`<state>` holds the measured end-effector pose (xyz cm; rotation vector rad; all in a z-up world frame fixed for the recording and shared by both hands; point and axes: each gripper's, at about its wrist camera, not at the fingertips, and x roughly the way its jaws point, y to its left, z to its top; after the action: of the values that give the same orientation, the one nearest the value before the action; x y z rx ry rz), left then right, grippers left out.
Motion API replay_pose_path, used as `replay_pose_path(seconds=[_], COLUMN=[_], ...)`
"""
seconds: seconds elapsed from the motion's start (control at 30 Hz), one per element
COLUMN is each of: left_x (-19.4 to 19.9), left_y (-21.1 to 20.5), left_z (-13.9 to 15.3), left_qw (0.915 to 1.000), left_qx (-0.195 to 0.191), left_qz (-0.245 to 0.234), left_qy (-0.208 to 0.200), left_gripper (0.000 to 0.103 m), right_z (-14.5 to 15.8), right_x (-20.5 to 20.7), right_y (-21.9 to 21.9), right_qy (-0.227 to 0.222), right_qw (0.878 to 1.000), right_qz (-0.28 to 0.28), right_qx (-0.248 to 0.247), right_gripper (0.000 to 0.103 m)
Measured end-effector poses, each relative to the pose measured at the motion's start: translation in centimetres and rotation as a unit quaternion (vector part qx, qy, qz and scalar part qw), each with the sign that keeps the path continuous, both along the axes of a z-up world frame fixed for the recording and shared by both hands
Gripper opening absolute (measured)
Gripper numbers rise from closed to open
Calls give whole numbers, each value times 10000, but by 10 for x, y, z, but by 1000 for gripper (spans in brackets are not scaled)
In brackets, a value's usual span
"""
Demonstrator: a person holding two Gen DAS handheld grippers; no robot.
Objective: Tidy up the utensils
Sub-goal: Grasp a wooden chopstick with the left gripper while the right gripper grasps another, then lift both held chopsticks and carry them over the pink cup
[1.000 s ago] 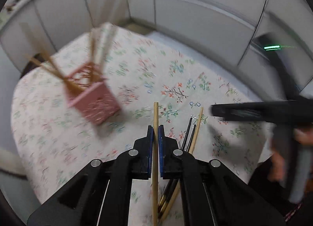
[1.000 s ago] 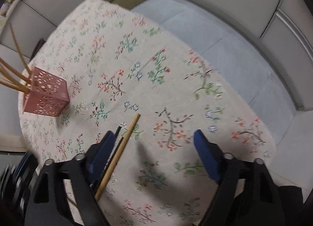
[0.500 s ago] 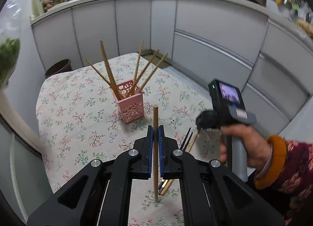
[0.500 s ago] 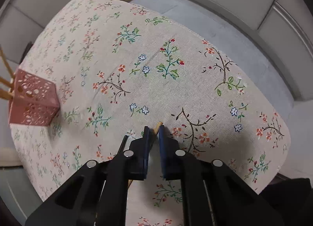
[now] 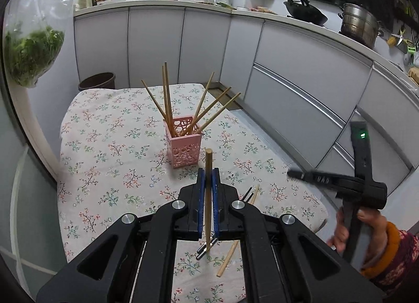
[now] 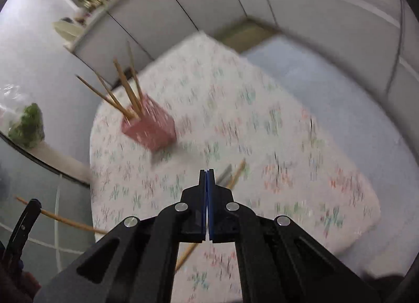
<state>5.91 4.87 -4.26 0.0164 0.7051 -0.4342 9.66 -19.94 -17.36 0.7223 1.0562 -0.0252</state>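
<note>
Left gripper [image 5: 208, 172]: blue pads clamped on one wooden chopstick [image 5: 208, 193], held upright, its top just above the fingertips and its lower end hanging over the cloth [image 5: 104, 146]. Same chopstick seen from the right wrist view as a thin stick crossing the lower left, beside the left tool's finger.

Right gripper [image 6: 207, 172]: pads pressed together, nothing between them. Held above the table by a hand [image 5: 361, 229] with an orange cuff, at the right edge of the left view.

Below the left gripper, on the cloth: two dark chopsticks [image 5: 207, 246] side by side, and one more wooden stick [image 5: 230, 258] lying just beside them, partly hidden by the black fingers.

Further out, near the middle of the table: pink holder [image 5: 184, 143], square, with round holes in its walls, standing upright. Inside: six wooden chopsticks [image 5: 167, 104], leaning out in a fan, some to the left and some to the right.

Behind the table: dark bin [image 5: 97, 81] on the floor, grey cabinets, counter with a wok [image 5: 305, 11] and a steel pot [image 5: 360, 24]. At far left: hanging bag of greens [image 5: 31, 54].
</note>
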Motion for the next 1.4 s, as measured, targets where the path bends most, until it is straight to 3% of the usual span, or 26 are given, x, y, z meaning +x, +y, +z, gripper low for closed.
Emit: replay_pose_path(seconds=[0.07,0.13,0.47,0.67,0.7,0.73,0.83,0.9,1.03,1.23,1.4], left_x=[-3,-6,-13,-10,-9,-7,-2,1,-1,-6,-14], left_y=[-1,0,13,20,21,20,20,20,19,11,-6], left_z=[1,5,25,31,30,29,23,18,9,17,27], left_qw=[10000,10000,9984,9974,9975,9976,9983,9986,9989,9987,9983], left_qx=[-9,-55,-154,-241,-255,-275,-288,-312,-282,-282,-211], left_qz=[0,-2,-42,-55,-54,-54,-26,-2,112,246,238], left_qy=[-28,-76,-546,-676,-664,-627,-512,-419,-369,-357,-497], left_gripper=[5,5,5,5,5,5,5,5,5,5,5], right_z=[-18,-31,-71,-72,-72,-72,-71,-61,-22,58,107], right_x=[8,23,72,82,80,78,69,56,25,-26,-45], right_y=[0,2,5,29,34,38,35,24,10,19,21], right_qy=[499,851,1528,1684,1645,1566,1296,743,-42,-1372,-1937], right_qw=[9987,9963,9850,9755,9749,9766,9843,9937,9977,9836,9730], right_qz=[-57,-60,-497,-576,-511,-448,-371,-433,-340,12,197], right_qx=[103,-132,-627,-1294,-1411,-1401,-1144,-718,-589,-1169,-1243], right_gripper=[9,31,31,28,14,9,5,5,5,5,5])
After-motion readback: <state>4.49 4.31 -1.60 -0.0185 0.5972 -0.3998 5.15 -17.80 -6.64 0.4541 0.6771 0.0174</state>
